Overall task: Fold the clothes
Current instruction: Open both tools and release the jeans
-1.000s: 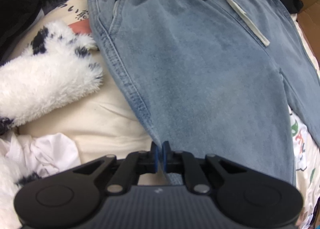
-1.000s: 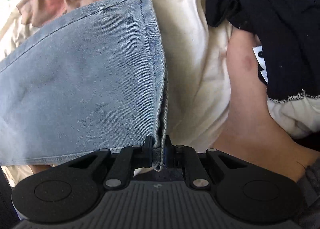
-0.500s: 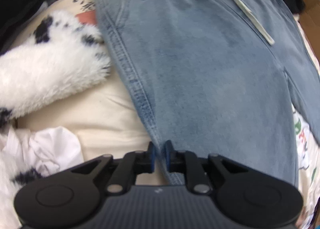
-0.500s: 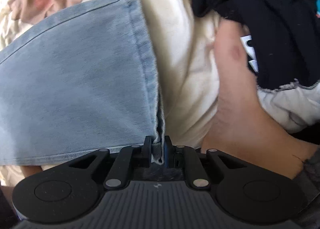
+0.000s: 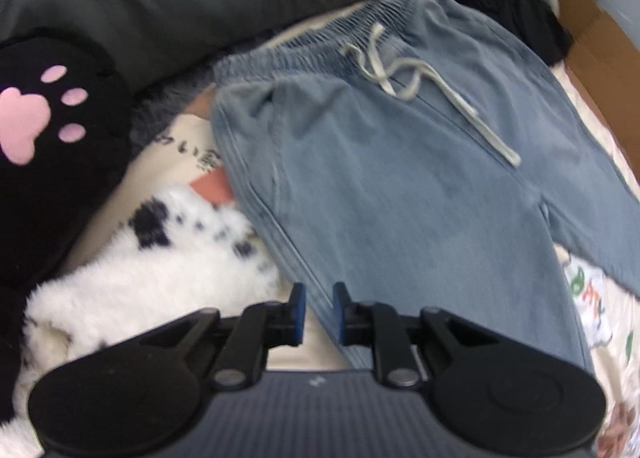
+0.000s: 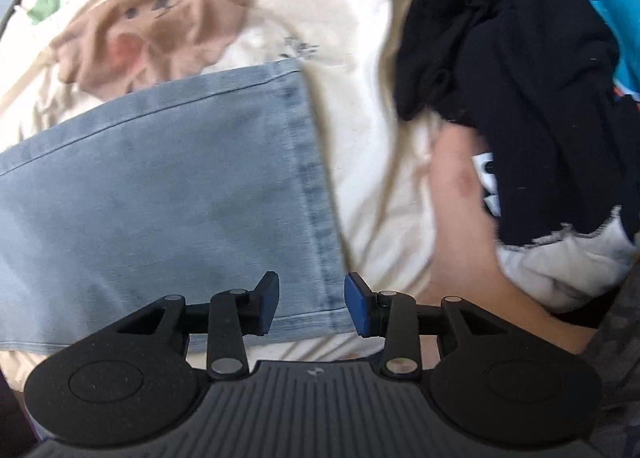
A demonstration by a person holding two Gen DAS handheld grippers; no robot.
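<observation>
Laying out seems to be the only part finished so far; the jeans point(image 5: 400, 194) lie spread flat on the cream bedsheet point(image 6: 360, 70) ahead of my left gripper point(image 5: 319, 312), waistband and drawstring point(image 5: 424, 98) at the far end, both legs running back toward me; no fold has been made yet, as far as I can judge.

My left gripper stands just above the near side seam of the jeans, jaws parted only narrowly, nothing pinched between them; the fluffy white blanket point(image 5: 140, 278) sits just to its left, a black cushion with a pink paw print point(image 5: 52, 146) further left.

My right gripper point(image 6: 312, 306) has just been opening; its jaws now stand moderately wide over the corner of the leg hem point(image 6: 312, 194), the cloth under the gap but not pressed by either pad, so I hold nothing there; a bare leg of mine point(image 6: 460, 238) and a heap of black clothes point(image 6: 520, 90) lie to its right.

Everything of the folding proper looks still to do: bringing one leg over the other, then doubling the length; the black heap likely waits its turn as well.
</observation>
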